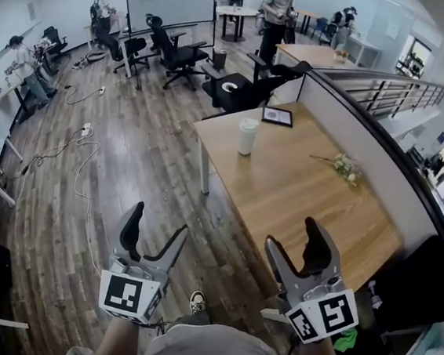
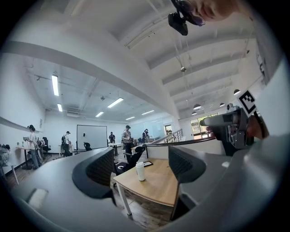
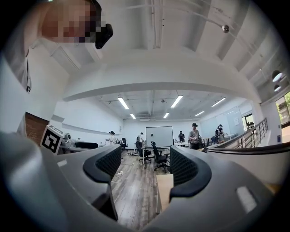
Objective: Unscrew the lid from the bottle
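Note:
The white bottle [image 1: 247,136] with its lid on stands upright near the far left corner of the wooden table [image 1: 298,200]. It shows small and far off between the jaws in the left gripper view, bottle [image 2: 140,171]. My left gripper [image 1: 156,225] is open over the floor, left of the table and well short of the bottle. My right gripper [image 1: 293,237] is open above the table's near edge, with nothing between its fingers [image 3: 183,167]. Neither gripper touches the bottle.
A dark tablet [image 1: 277,116] lies at the table's far end and a small bunch of flowers [image 1: 345,168] near the partition wall [image 1: 369,125]. Office chairs [image 1: 176,54], cables on the wood floor [image 1: 83,150] and several people stand farther off.

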Available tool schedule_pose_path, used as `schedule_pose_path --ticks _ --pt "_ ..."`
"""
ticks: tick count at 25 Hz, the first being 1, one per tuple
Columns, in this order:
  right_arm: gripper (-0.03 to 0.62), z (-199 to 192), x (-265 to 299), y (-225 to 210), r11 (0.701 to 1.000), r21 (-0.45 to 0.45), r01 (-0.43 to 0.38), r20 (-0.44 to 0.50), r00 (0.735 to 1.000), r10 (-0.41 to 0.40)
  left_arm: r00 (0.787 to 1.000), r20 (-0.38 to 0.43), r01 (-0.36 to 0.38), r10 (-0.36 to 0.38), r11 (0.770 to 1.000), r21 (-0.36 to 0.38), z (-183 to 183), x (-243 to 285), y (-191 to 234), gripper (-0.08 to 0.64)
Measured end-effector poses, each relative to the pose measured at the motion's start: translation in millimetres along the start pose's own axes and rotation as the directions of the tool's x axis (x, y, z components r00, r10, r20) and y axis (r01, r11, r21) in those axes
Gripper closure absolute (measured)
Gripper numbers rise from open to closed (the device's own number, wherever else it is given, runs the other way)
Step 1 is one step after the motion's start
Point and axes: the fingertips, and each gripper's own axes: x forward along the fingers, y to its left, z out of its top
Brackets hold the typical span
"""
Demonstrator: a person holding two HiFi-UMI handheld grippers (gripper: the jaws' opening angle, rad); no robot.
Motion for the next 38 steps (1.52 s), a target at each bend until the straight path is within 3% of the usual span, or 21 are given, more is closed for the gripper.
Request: schedule_pose_path --ticks 8,16,22,29,38 --pt "0.266 -17.5 92.2 1.3 0.998 -0.002 0.058 -0.010 0.998 -0.058 0.999 -0.002 0.053 -0.053 0.998 0.016 -18.7 56.0 77.5 0.195" --pt "0.266 -48.0 142.8 -0.8 0.995 -0.005 0.097 -0.094 0.991 -0.097 0.994 -0.025 0.102 -0.103 0.995 -0.019 -42.1 90.8 110.2 0.195" --pt "0.265 -61.1 174.9 -22.1 0.993 -0.017 0.116 -0.107 0.987 -0.117 0.993 -0.042 0.108 -0.109 0.994 -0.031 -60.9 119.1 124.1 0.195" --pt "0.265 -86.3 223.5 -59.7 0.991 -0.004 0.130 -0.130 0.983 -0.130 0.990 -0.061 0.126 -0.128 0.991 -0.034 -82.2 179.4 138.0 0.195" --pt "0.265 -112.3 320.2 -140.8 0.987 0.018 0.162 -0.190 0.969 -0.156 0.978 -0.099 0.181 -0.182 0.983 -0.018 -93.7 304.6 161.0 0.195"
